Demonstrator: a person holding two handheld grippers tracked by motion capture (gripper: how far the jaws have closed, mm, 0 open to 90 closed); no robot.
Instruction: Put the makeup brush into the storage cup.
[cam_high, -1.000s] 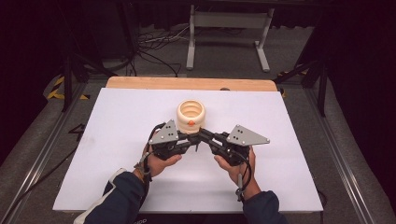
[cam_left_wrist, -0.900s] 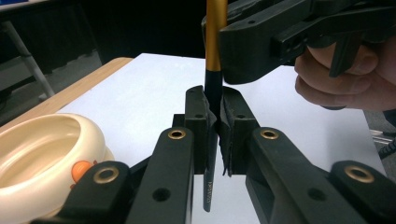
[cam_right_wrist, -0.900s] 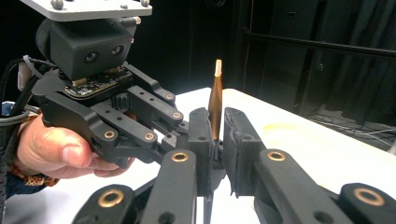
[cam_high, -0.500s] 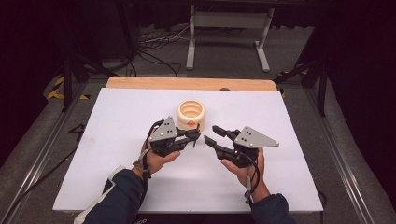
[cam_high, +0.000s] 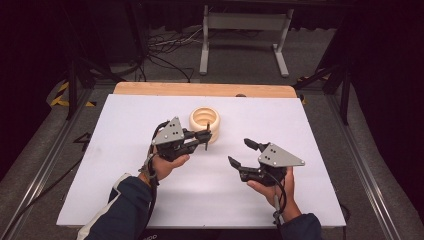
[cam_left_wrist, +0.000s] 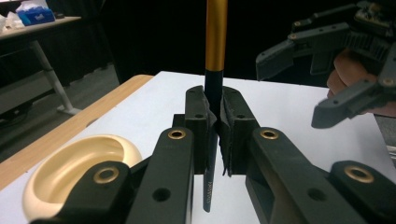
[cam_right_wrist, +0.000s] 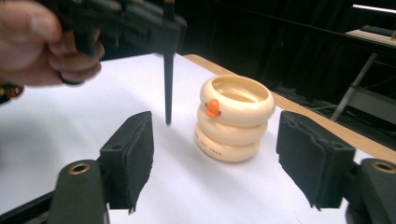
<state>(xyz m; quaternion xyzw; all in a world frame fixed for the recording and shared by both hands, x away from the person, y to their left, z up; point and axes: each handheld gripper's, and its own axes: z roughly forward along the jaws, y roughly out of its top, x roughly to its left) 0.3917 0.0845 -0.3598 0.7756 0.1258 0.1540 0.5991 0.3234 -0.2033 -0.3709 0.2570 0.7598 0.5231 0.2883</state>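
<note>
From where I stand, the left gripper (cam_high: 199, 140) is clamped on a slim black pen with a gold upper barrel (cam_left_wrist: 215, 70), holding it upright just beside the cream, ring-stacked ceramic holder with an orange dot (cam_high: 204, 121). That holder sits at about twelve o'clock on the white table (cam_high: 120, 150). I'd judge the pen is ready but not yet dropped in. Over at four o'clock, the right gripper (cam_high: 243, 155) hangs with jaws spread and empty, tilted toward the holder.
</note>
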